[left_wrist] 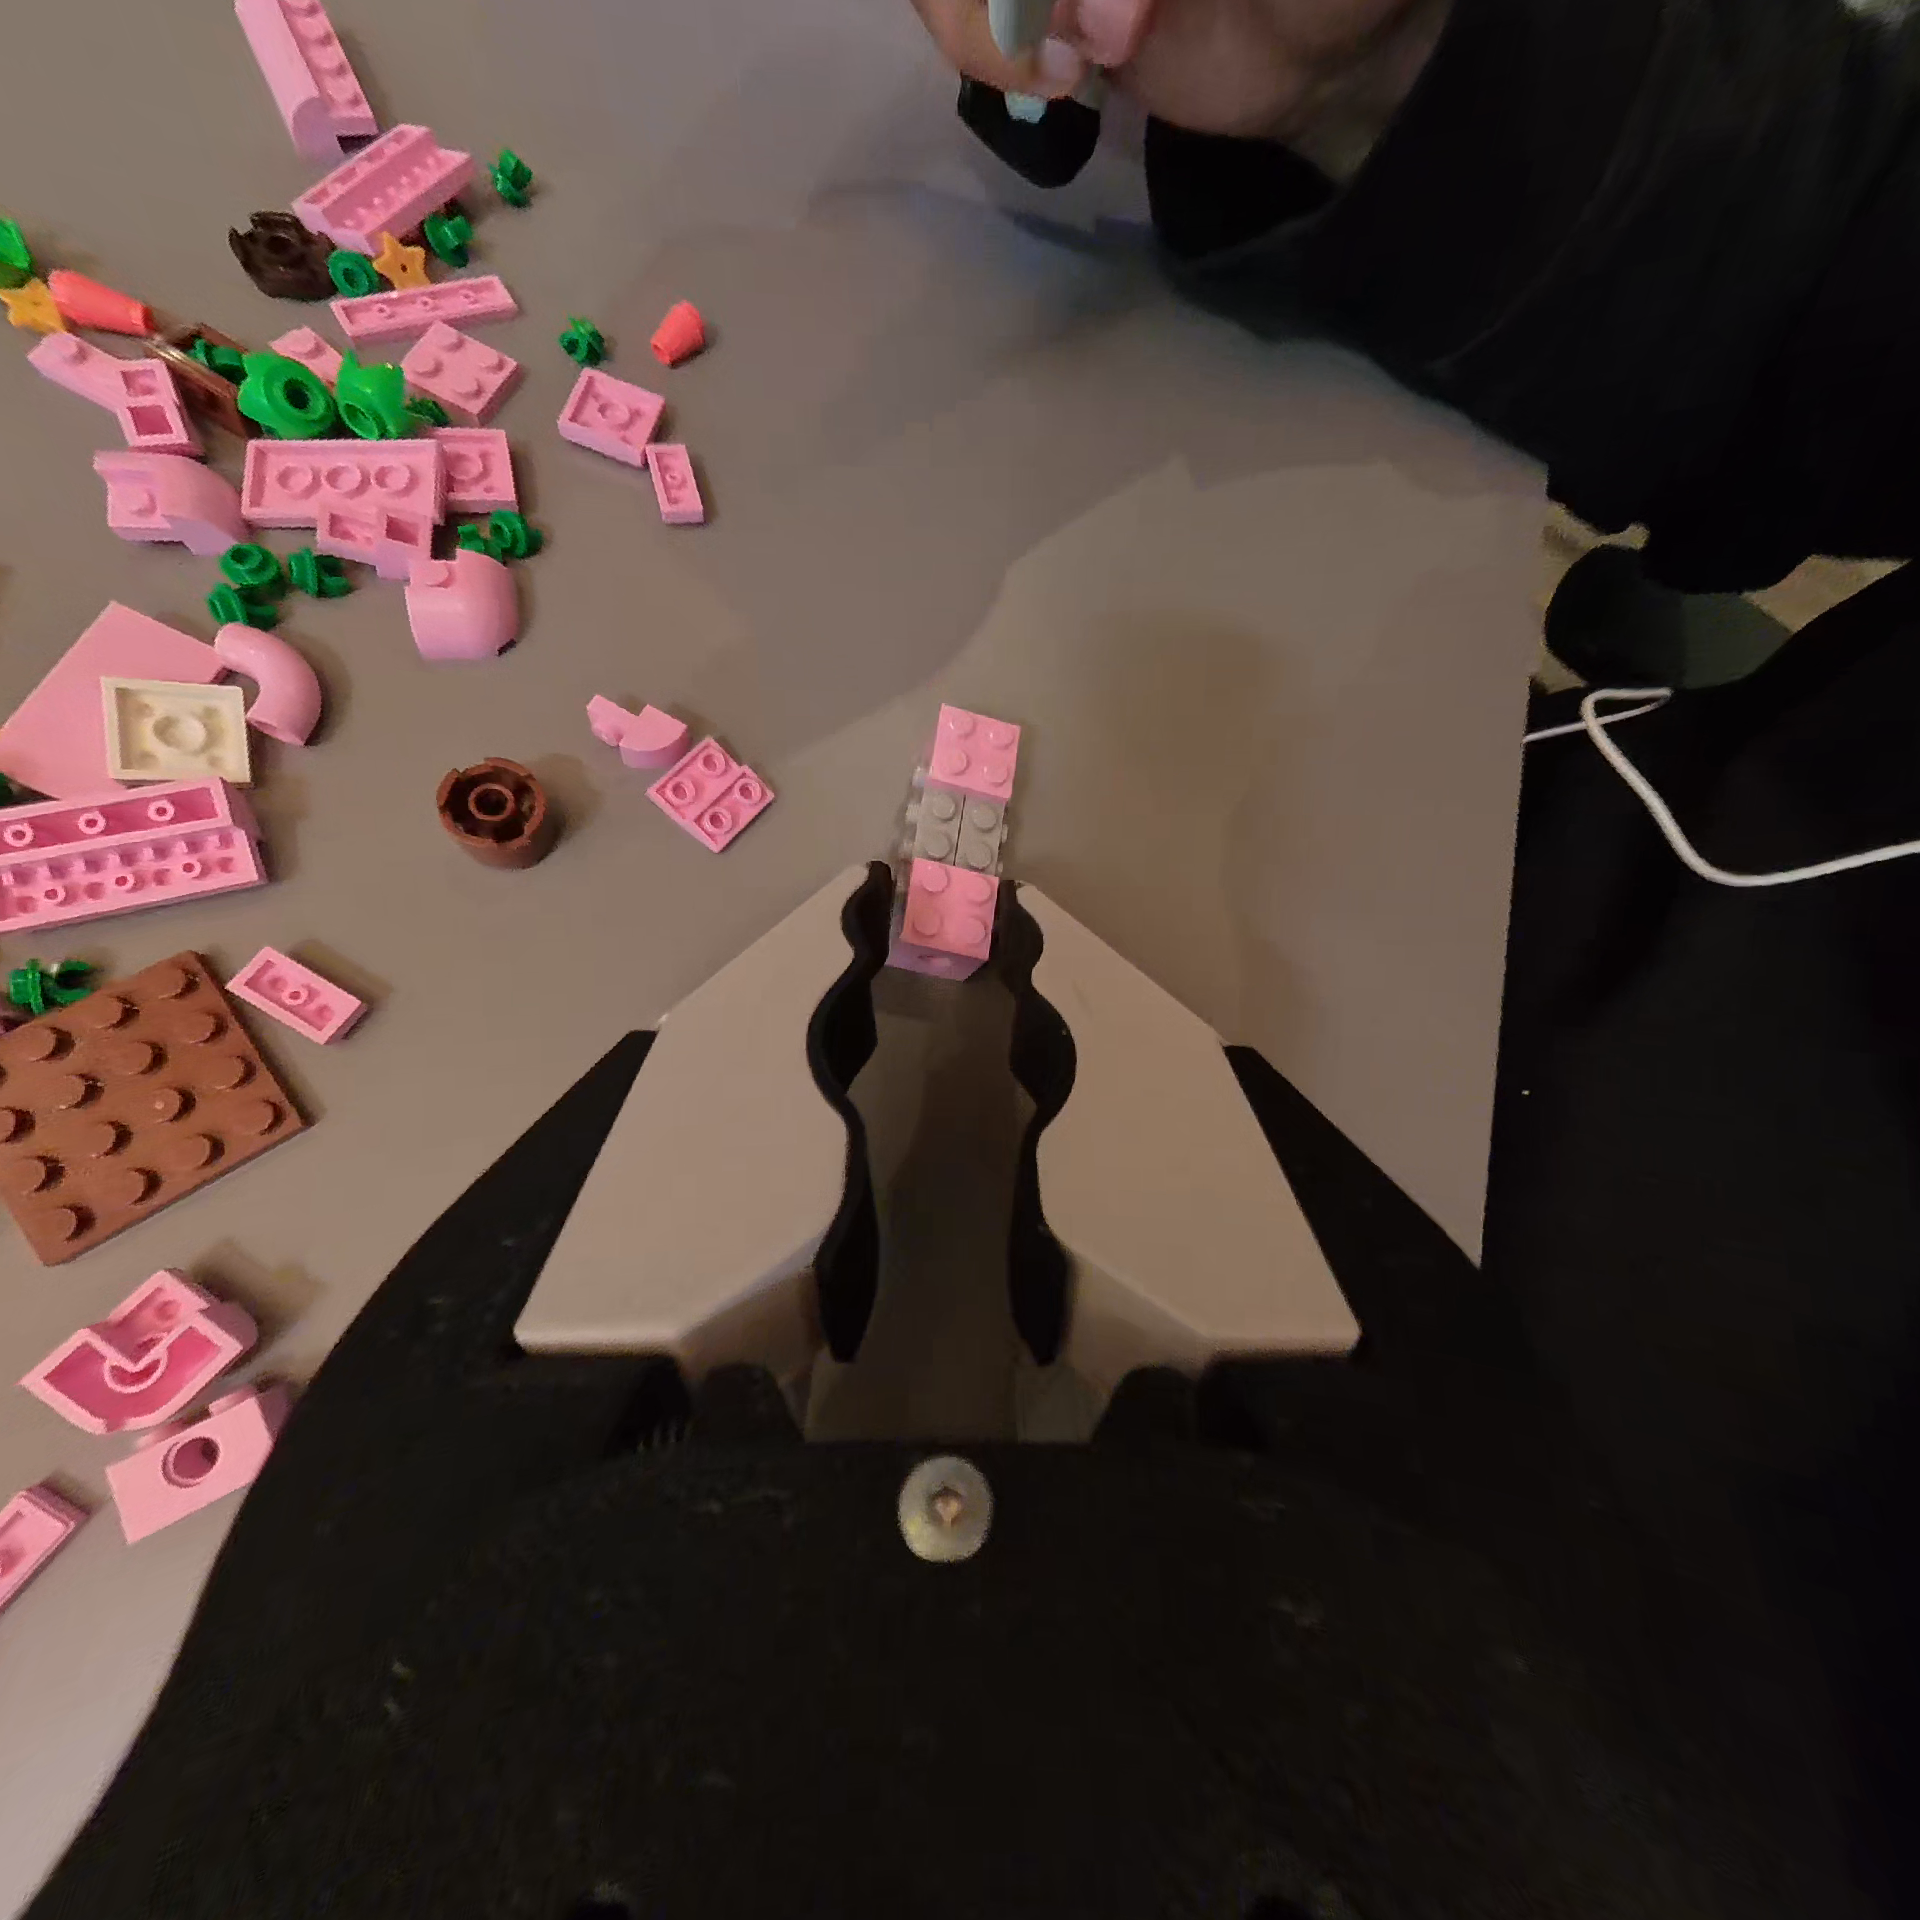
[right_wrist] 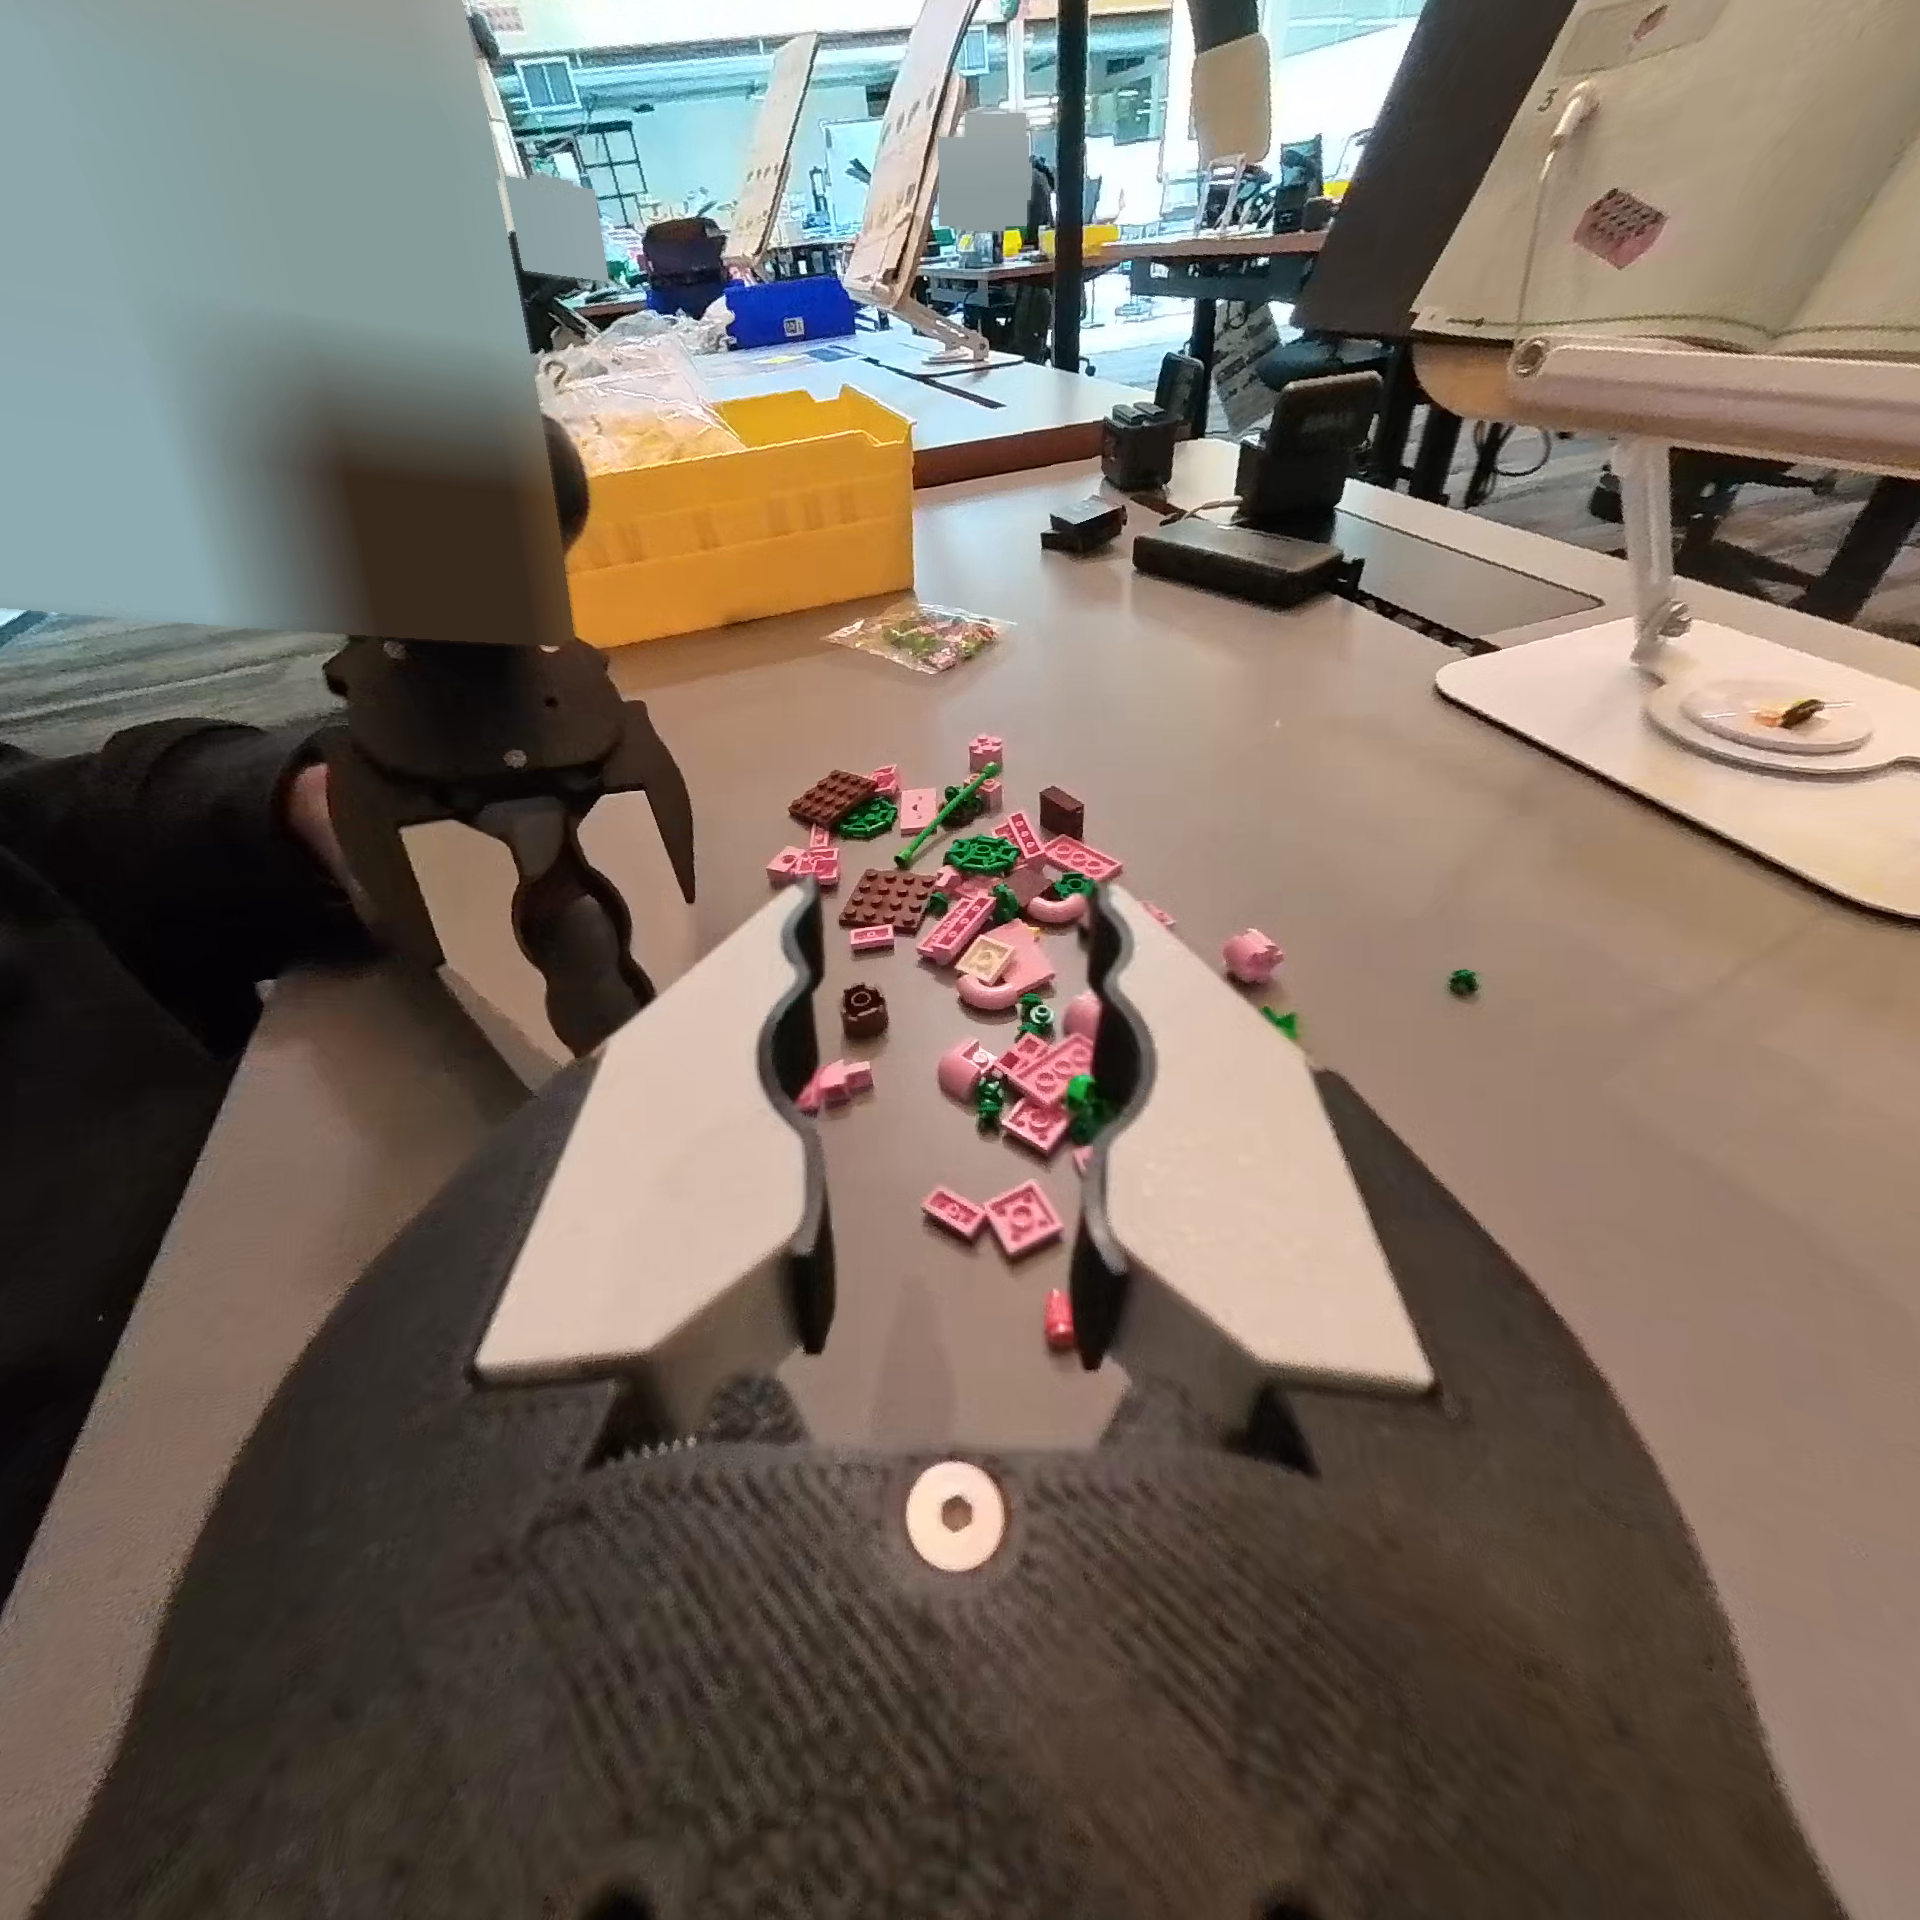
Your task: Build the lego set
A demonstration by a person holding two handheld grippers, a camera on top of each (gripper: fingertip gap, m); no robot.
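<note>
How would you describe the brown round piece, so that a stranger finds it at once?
On the grey table, look between the loose pile and the left gripper. The brown round piece lies alone there, beside a small pink plate; only it is round and hollow.

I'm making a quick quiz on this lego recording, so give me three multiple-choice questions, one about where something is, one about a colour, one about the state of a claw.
1. Where do the loose bricks lie in the left wrist view?
A. To the left of the left claw
B. To its right
C. Inside the yellow bin

2. What colour is the middle section of the small brick assembly?
A. Green
B. Grey
C. Brown

3. What is the state of the right claw?
A. Shut on a brown plate
B. Shut on nothing
C. Open and empty

Answers:
1. A, the pile spreads over the table left of the left claw.
2. B, grey studs sit between two pink ends.
3. C, its fingers stand wide apart with only the table and scattered pieces visible between them.
</note>
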